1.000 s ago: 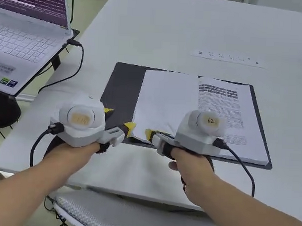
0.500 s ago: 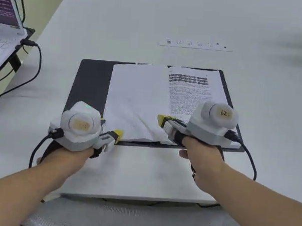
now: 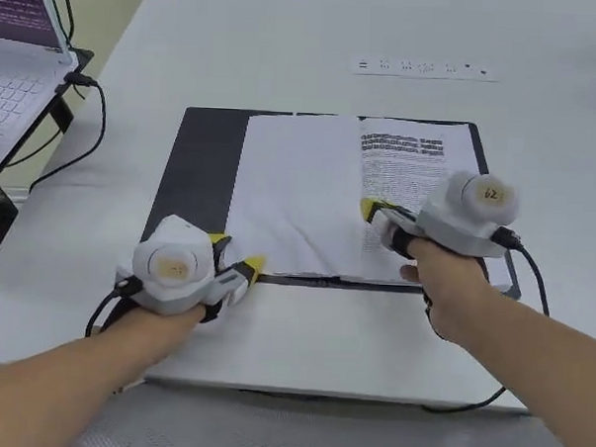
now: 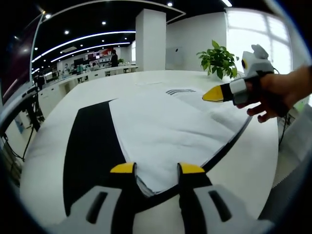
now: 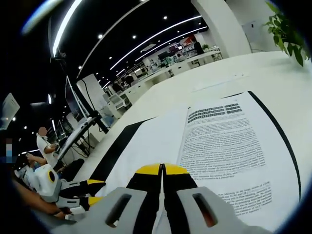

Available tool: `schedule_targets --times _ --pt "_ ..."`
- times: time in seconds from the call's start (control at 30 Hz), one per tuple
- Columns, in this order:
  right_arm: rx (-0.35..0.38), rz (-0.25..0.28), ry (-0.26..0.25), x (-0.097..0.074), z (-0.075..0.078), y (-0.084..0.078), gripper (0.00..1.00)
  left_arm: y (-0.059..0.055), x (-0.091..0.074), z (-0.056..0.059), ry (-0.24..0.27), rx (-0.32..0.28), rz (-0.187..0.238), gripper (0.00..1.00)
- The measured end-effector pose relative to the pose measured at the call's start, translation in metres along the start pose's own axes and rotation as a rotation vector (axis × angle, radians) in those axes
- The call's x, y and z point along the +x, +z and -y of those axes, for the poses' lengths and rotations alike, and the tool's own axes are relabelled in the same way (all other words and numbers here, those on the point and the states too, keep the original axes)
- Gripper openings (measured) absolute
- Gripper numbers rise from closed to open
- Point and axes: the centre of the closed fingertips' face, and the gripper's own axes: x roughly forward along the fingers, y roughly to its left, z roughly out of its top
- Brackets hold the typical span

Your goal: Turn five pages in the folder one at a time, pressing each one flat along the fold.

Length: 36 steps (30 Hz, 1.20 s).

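The folder (image 3: 196, 170) lies open on the white table, with its black inner cover at the left. A blank white page (image 3: 300, 184) lies left of the fold and a printed page (image 3: 409, 179) right of it. My left gripper (image 3: 235, 253) is open at the front left corner of the blank page. In the left gripper view that page corner (image 4: 151, 183) lies between the spread jaws of the left gripper (image 4: 157, 168). My right gripper (image 3: 376, 209) is shut and empty, its tips low over the paper by the fold, as the right gripper view shows (image 5: 161, 169).
A laptop (image 3: 18, 63) on a stand sits at the far left, with a black cable (image 3: 74, 144) trailing over the table. A white strip (image 3: 423, 68) lies beyond the folder. The table's front edge runs just below my hands. A potted plant (image 4: 219, 58) stands far off.
The right gripper has moved from the blank page's front edge away and to the right, to the fold. The left gripper has stayed at the page's front left corner. The head camera has shifted.
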Motion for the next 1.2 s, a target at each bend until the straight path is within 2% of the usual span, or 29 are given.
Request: schedule_targets --times 0.13,0.43,0.53,1.2 --pt "-0.016 -0.006 0.01 0.015 0.009 0.004 0.0 -0.002 0.001 -0.001 0.004 -0.007 0.005 0.32" --pt "-0.024 -0.035 0.032 0.041 0.011 0.004 0.0 0.0 0.0 -0.002 0.014 -0.014 0.028 0.31" --pt "-0.009 -0.013 0.035 0.046 0.012 0.01 0.0 0.0 0.0 -0.001 0.013 -0.008 0.028 0.31" --pt "0.013 0.038 0.016 0.08 0.021 0.041 0.0 0.0 0.002 0.0 0.012 -0.01 0.033 0.31"
